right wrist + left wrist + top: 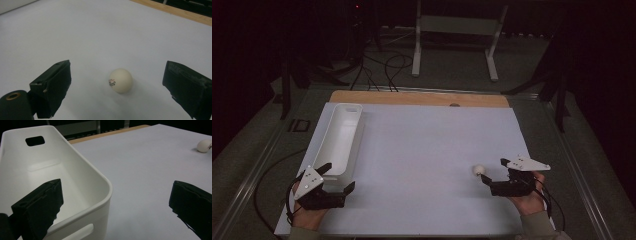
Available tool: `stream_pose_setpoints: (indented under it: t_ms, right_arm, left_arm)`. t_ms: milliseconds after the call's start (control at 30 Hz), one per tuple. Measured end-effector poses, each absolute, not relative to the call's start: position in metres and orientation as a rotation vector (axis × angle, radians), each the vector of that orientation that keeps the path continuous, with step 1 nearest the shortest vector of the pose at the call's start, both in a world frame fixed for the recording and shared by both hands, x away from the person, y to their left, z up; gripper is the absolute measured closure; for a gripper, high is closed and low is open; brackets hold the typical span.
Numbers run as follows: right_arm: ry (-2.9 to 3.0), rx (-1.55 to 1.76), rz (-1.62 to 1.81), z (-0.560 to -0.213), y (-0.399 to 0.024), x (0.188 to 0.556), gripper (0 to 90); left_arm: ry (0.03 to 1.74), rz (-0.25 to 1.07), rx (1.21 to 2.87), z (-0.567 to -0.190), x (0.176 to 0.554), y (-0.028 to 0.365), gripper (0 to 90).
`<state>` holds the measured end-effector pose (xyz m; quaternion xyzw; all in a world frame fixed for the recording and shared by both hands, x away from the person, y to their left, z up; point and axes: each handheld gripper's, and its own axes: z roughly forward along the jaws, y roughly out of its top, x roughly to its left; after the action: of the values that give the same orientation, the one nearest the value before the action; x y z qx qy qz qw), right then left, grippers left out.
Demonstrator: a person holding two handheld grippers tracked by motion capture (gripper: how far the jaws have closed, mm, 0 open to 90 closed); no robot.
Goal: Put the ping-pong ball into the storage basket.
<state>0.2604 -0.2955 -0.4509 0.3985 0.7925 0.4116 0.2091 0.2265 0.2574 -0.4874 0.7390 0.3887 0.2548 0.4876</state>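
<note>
Now, at the table's near right, my right gripper (116, 87) stands with its jaws spread wide, the small white ball (121, 80) lying on the white board (105, 32) just ahead of and between them, touching neither. From the high view the ball (479, 170) rests just off the gripper's (494, 173) tips, well apart from everything else. I judge it very light, hard and smooth, quick to roll or squirt away at a glancing touch; the sound hold is across its widest part, both jaws closing level and together, with gentle force. Across the board, my left gripper (338, 177) also stands spread, one jaw hanging over the near end of the white bin (75, 170), the other out over bare board. The bin (343, 137) lies lengthwise along the left edge, its inside bare where I can see it. Beyond the board run a strip of wooden tabletop (412, 97) and a dim floor with cables (382, 65).
</note>
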Motion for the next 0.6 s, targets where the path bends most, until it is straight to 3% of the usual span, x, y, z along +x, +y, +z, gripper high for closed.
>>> stream_pose_setpoints:
  t_ms: [600]
  right_arm:
    - [2.263,1.1,1.069,-0.449,-0.29,0.274,7.8]
  left_arm:
    - [0.942,0.636,1.812,-0.488,0.226,0.257,0.0]
